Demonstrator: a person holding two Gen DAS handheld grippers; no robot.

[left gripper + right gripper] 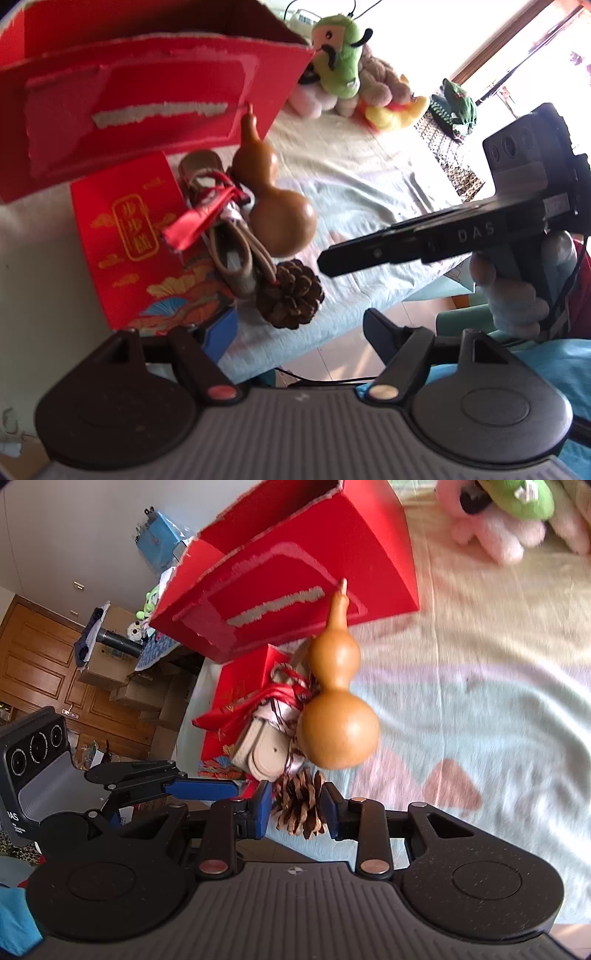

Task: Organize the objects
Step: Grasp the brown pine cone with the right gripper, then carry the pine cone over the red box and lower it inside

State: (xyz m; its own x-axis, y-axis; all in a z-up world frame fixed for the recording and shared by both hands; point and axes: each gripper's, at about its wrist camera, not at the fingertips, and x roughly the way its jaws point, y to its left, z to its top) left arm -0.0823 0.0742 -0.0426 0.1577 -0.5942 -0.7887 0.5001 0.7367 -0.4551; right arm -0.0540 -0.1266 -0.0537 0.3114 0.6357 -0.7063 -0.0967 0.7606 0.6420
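A brown pine cone (290,293) (301,805) lies near the blanket's front edge. Behind it are a tan gourd (275,195) (338,705), a beige shoe with red ribbon (225,236) (264,753), and a flat red packet (129,240). A big open red box (140,99) (295,576) stands behind them. My right gripper (297,810) is open, its blue pads either side of the pine cone; it shows in the left wrist view (325,264). My left gripper (303,332) is open and empty, short of the objects.
Plush toys (343,55) (509,513) sit at the far side of the blanket (351,184). The bed edge and floor (332,358) lie just below the pine cone. Cardboard boxes and a wooden door (40,661) are beyond the bed.
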